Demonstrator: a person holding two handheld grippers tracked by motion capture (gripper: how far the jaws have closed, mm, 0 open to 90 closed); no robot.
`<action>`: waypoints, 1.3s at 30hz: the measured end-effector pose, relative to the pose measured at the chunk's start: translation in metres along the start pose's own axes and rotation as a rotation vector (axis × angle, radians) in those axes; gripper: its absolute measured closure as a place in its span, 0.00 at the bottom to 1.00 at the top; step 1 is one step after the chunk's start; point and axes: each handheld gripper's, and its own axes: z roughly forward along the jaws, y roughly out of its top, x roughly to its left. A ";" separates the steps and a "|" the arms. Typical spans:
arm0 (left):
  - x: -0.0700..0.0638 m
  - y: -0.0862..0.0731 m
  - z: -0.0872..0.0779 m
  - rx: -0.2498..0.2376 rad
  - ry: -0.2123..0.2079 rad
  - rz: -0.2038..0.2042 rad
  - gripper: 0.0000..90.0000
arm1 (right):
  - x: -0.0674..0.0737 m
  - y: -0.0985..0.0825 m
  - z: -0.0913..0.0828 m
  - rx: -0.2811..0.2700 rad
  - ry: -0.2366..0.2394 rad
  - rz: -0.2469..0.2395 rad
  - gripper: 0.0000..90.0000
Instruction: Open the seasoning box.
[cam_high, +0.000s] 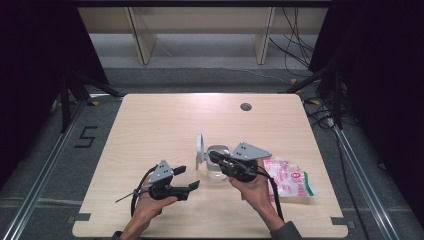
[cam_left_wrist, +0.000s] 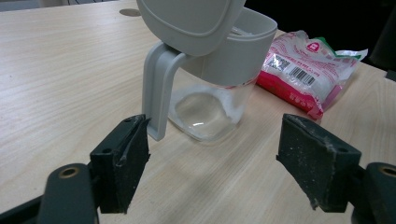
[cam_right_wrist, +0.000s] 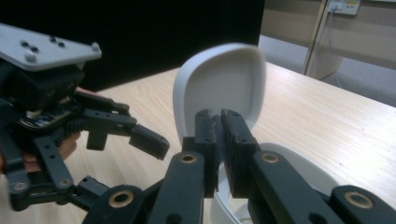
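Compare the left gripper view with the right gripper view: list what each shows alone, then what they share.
Left gripper view alone: the jar's glass body, its grey handle, and the pink packet behind it, seen between wide-open jaws.
Right gripper view alone: the left gripper held open beside the jar, and the right gripper with jaws nearly together at the jar's rim.
Shared: the raised grey lid and wooden table.

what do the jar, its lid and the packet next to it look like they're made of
Jar: clear glass or hard clear plastic, since the table grain shows through its base; which one is unclear.
Lid and collar with handle: matte grey plastic, smooth and moulded, no shine.
Packet: thin glossy plastic film, crinkled, printed pink and white with a barcode.
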 end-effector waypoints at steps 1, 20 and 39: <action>0.000 0.000 -0.001 0.000 0.003 -0.001 0.27 | 0.000 0.000 0.000 0.000 0.000 0.000 0.95; 0.001 0.000 -0.001 0.016 -0.005 -0.006 0.26 | -0.018 -0.069 -0.060 0.230 -0.188 -0.014 0.99; 0.001 0.000 -0.004 0.026 -0.008 0.000 0.26 | -0.021 -0.091 -0.058 0.392 -0.204 -0.070 1.00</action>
